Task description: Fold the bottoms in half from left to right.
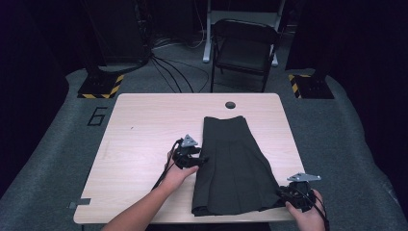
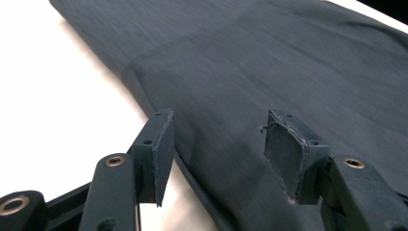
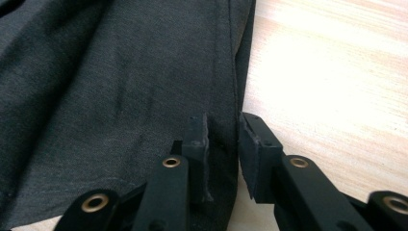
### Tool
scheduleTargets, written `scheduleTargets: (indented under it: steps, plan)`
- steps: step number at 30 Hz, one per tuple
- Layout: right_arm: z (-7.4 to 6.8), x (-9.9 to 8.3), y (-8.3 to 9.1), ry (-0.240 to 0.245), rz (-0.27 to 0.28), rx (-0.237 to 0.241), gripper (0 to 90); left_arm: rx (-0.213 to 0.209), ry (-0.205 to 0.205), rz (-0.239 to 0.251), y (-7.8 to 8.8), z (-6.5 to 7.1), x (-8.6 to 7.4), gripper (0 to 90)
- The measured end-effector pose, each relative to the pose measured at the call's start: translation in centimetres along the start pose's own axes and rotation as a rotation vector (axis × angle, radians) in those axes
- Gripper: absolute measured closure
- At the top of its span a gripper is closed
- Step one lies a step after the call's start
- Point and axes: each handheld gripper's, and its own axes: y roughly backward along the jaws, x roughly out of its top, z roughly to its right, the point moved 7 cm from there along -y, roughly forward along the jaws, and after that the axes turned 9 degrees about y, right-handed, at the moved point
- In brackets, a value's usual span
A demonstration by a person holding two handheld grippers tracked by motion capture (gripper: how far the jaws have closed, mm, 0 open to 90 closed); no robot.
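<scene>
A dark pleated skirt point(image 1: 233, 159) lies folded flat on the light wooden table point(image 1: 144, 125), waistband at the far end. My left gripper point(image 1: 201, 159) is at the skirt's left edge, open; in the left gripper view point(image 2: 219, 144) one jaw hangs over the table point(image 2: 48, 96) and the other over the cloth point(image 2: 264, 62), nothing pinched. My right gripper point(image 1: 284, 195) sits at the skirt's near right corner. In the right gripper view point(image 3: 225, 149) its jaws stand a narrow gap apart, straddling the skirt's point(image 3: 96, 86) hemmed edge, pads not pressing it.
A round cable hole point(image 1: 230, 104) sits near the table's far edge. A black folding chair point(image 1: 245, 45) stands beyond the table, with cables point(image 1: 168, 62) on the floor. Bare tabletop point(image 3: 327, 72) lies right of the skirt, and a wide bare stretch left of it.
</scene>
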Motion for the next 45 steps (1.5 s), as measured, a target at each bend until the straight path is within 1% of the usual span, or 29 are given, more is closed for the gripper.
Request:
scheduleTargets:
  steps: [3, 4, 6, 8, 9, 10, 12, 14, 16, 17, 19, 21, 22, 23, 24, 25, 26, 28, 29, 30, 31, 32, 33, 35, 36, 37, 41, 42, 45]
  plan:
    - [-0.1, 0.1, 0.0, 0.006, 0.001, -0.001, 71.2, 0.024, 0.024, 0.013, -0.8, -0.8, 1.1, 43.4]
    - [-0.1, 0.0, 0.0, 0.007, -0.002, -0.003, 71.2, 0.034, 0.036, 0.004, -1.1, -1.2, 1.5, 43.4]
    - [-0.2, 0.0, 0.0, -0.007, 0.002, 0.0, 71.1, 0.049, 0.045, 0.003, -1.6, -1.6, 2.0, 43.4]
    - [-0.2, 0.0, 0.0, -0.003, 0.006, 0.001, 70.9, 0.062, 0.057, 0.003, -2.1, -2.0, 2.5, 43.4]
    - [-0.1, 0.1, 0.0, 0.015, 0.012, -0.002, 70.8, 0.077, 0.061, 0.006, -2.5, -2.4, 3.0, 43.0]
    - [-0.1, 0.1, 0.0, 0.015, 0.012, -0.002, 70.8, 0.077, 0.061, 0.006, -2.5, -2.4, 3.0, 42.7]
    - [-0.1, 0.1, 0.1, 0.023, 0.016, -0.007, 70.7, 0.088, 0.078, 0.003, -3.0, -2.7, 3.3, 42.2]
    - [-0.2, 0.2, 0.1, 0.006, 0.024, -0.003, 70.6, 0.088, 0.089, 0.003, -3.5, -2.8, 3.6, 40.3]
    - [-0.1, 0.2, 0.2, 0.011, 0.022, -0.007, 70.4, 0.085, 0.091, -0.021, -4.1, -2.8, 3.6, 39.8]
    - [-0.1, 0.2, 0.2, 0.005, 0.03, -0.006, 70.1, 0.096, 0.088, -0.023, -4.4, -2.8, 3.6, 39.4]
    - [0.1, 0.3, 0.4, 0.024, 0.055, -0.011, 69.5, 0.107, 0.088, -0.037, -4.9, -2.9, 3.4, 38.2]
    - [0.0, 0.3, 0.6, 0.014, 0.057, -0.008, 68.8, 0.115, 0.089, -0.059, -5.3, -3.2, 2.8, 36.5]
    - [0.0, 0.3, 0.6, 0.014, 0.057, -0.008, 68.8, 0.115, 0.089, -0.059, -5.3, -3.2, 2.8, 36.2]
    - [0.1, 0.3, 0.6, 0.016, 0.061, -0.009, 67.7, 0.114, 0.101, -0.06, -5.5, -3.2, 2.7, 35.8]
    - [0.1, 0.3, 0.6, 0.016, 0.061, -0.009, 67.7, 0.113, 0.099, -0.065, -5.6, -3.3, 2.5, 35.5]
    - [0.2, 0.3, 0.6, 0.014, 0.066, -0.004, 66.6, 0.118, 0.104, -0.06, -5.7, -3.3, 2.4, 35.0]
    - [0.2, 0.3, 0.6, 0.014, 0.066, -0.004, 66.6, 0.12, 0.097, -0.062, -5.7, -3.4, 2.3, 35.0]
    - [0.2, 0.3, 0.6, 0.008, 0.065, -0.005, 65.8, 0.119, 0.098, -0.069, -5.9, -3.5, 2.1, 34.9]
    - [0.2, 0.5, 0.6, 0.015, 0.071, -0.005, 63.0, 0.116, 0.102, -0.068, -5.9, -3.5, 2.0, 34.7]
    - [0.1, 0.7, 0.6, 0.017, 0.078, -0.004, 60.7, 0.124, 0.092, -0.058, -6.0, -3.4, 1.9, 34.8]
    - [0.1, 0.8, 0.6, 0.013, 0.084, -0.005, 58.0, 0.124, 0.092, -0.058, -6.0, -3.4, 1.9, 35.1]
    - [0.2, 1.1, 0.5, 0.018, 0.093, -0.006, 55.7, 0.133, 0.079, -0.059, -6.0, -3.3, 1.9, 35.3]
    - [0.2, 1.1, 0.5, 0.018, 0.093, -0.006, 55.7, 0.133, 0.079, -0.059, -6.0, -3.3, 1.9, 36.5]
    - [0.2, 1.5, 0.4, 0.015, 0.109, 0.001, 50.8, 0.133, 0.076, -0.053, -6.1, -3.1, 1.9, 38.4]
    - [0.1, 1.7, 0.3, -0.002, 0.111, 0.006, 49.1, 0.135, 0.072, -0.054, -6.1, -3.0, 1.8, 40.3]
    - [0.1, 1.8, 0.2, 0.016, 0.116, 0.011, 47.9, 0.135, 0.076, -0.046, -6.1, -2.9, 1.8, 41.0]
    - [0.1, 2.4, -0.2, 0.037, 0.108, 0.002, 44.6, 0.13, 0.076, -0.045, -6.1, -3.0, 1.8, 45.4]
    - [0.0, 2.6, -0.2, 0.026, 0.112, 0.005, 44.0, 0.133, 0.08, -0.041, -6.1, -2.9, 1.8, 46.9]
    - [0.2, 3.2, 0.2, 0.028, 0.135, 0.003, 42.5, 0.13, 0.085, -0.042, -6.1, -3.0, 1.8, 52.6]
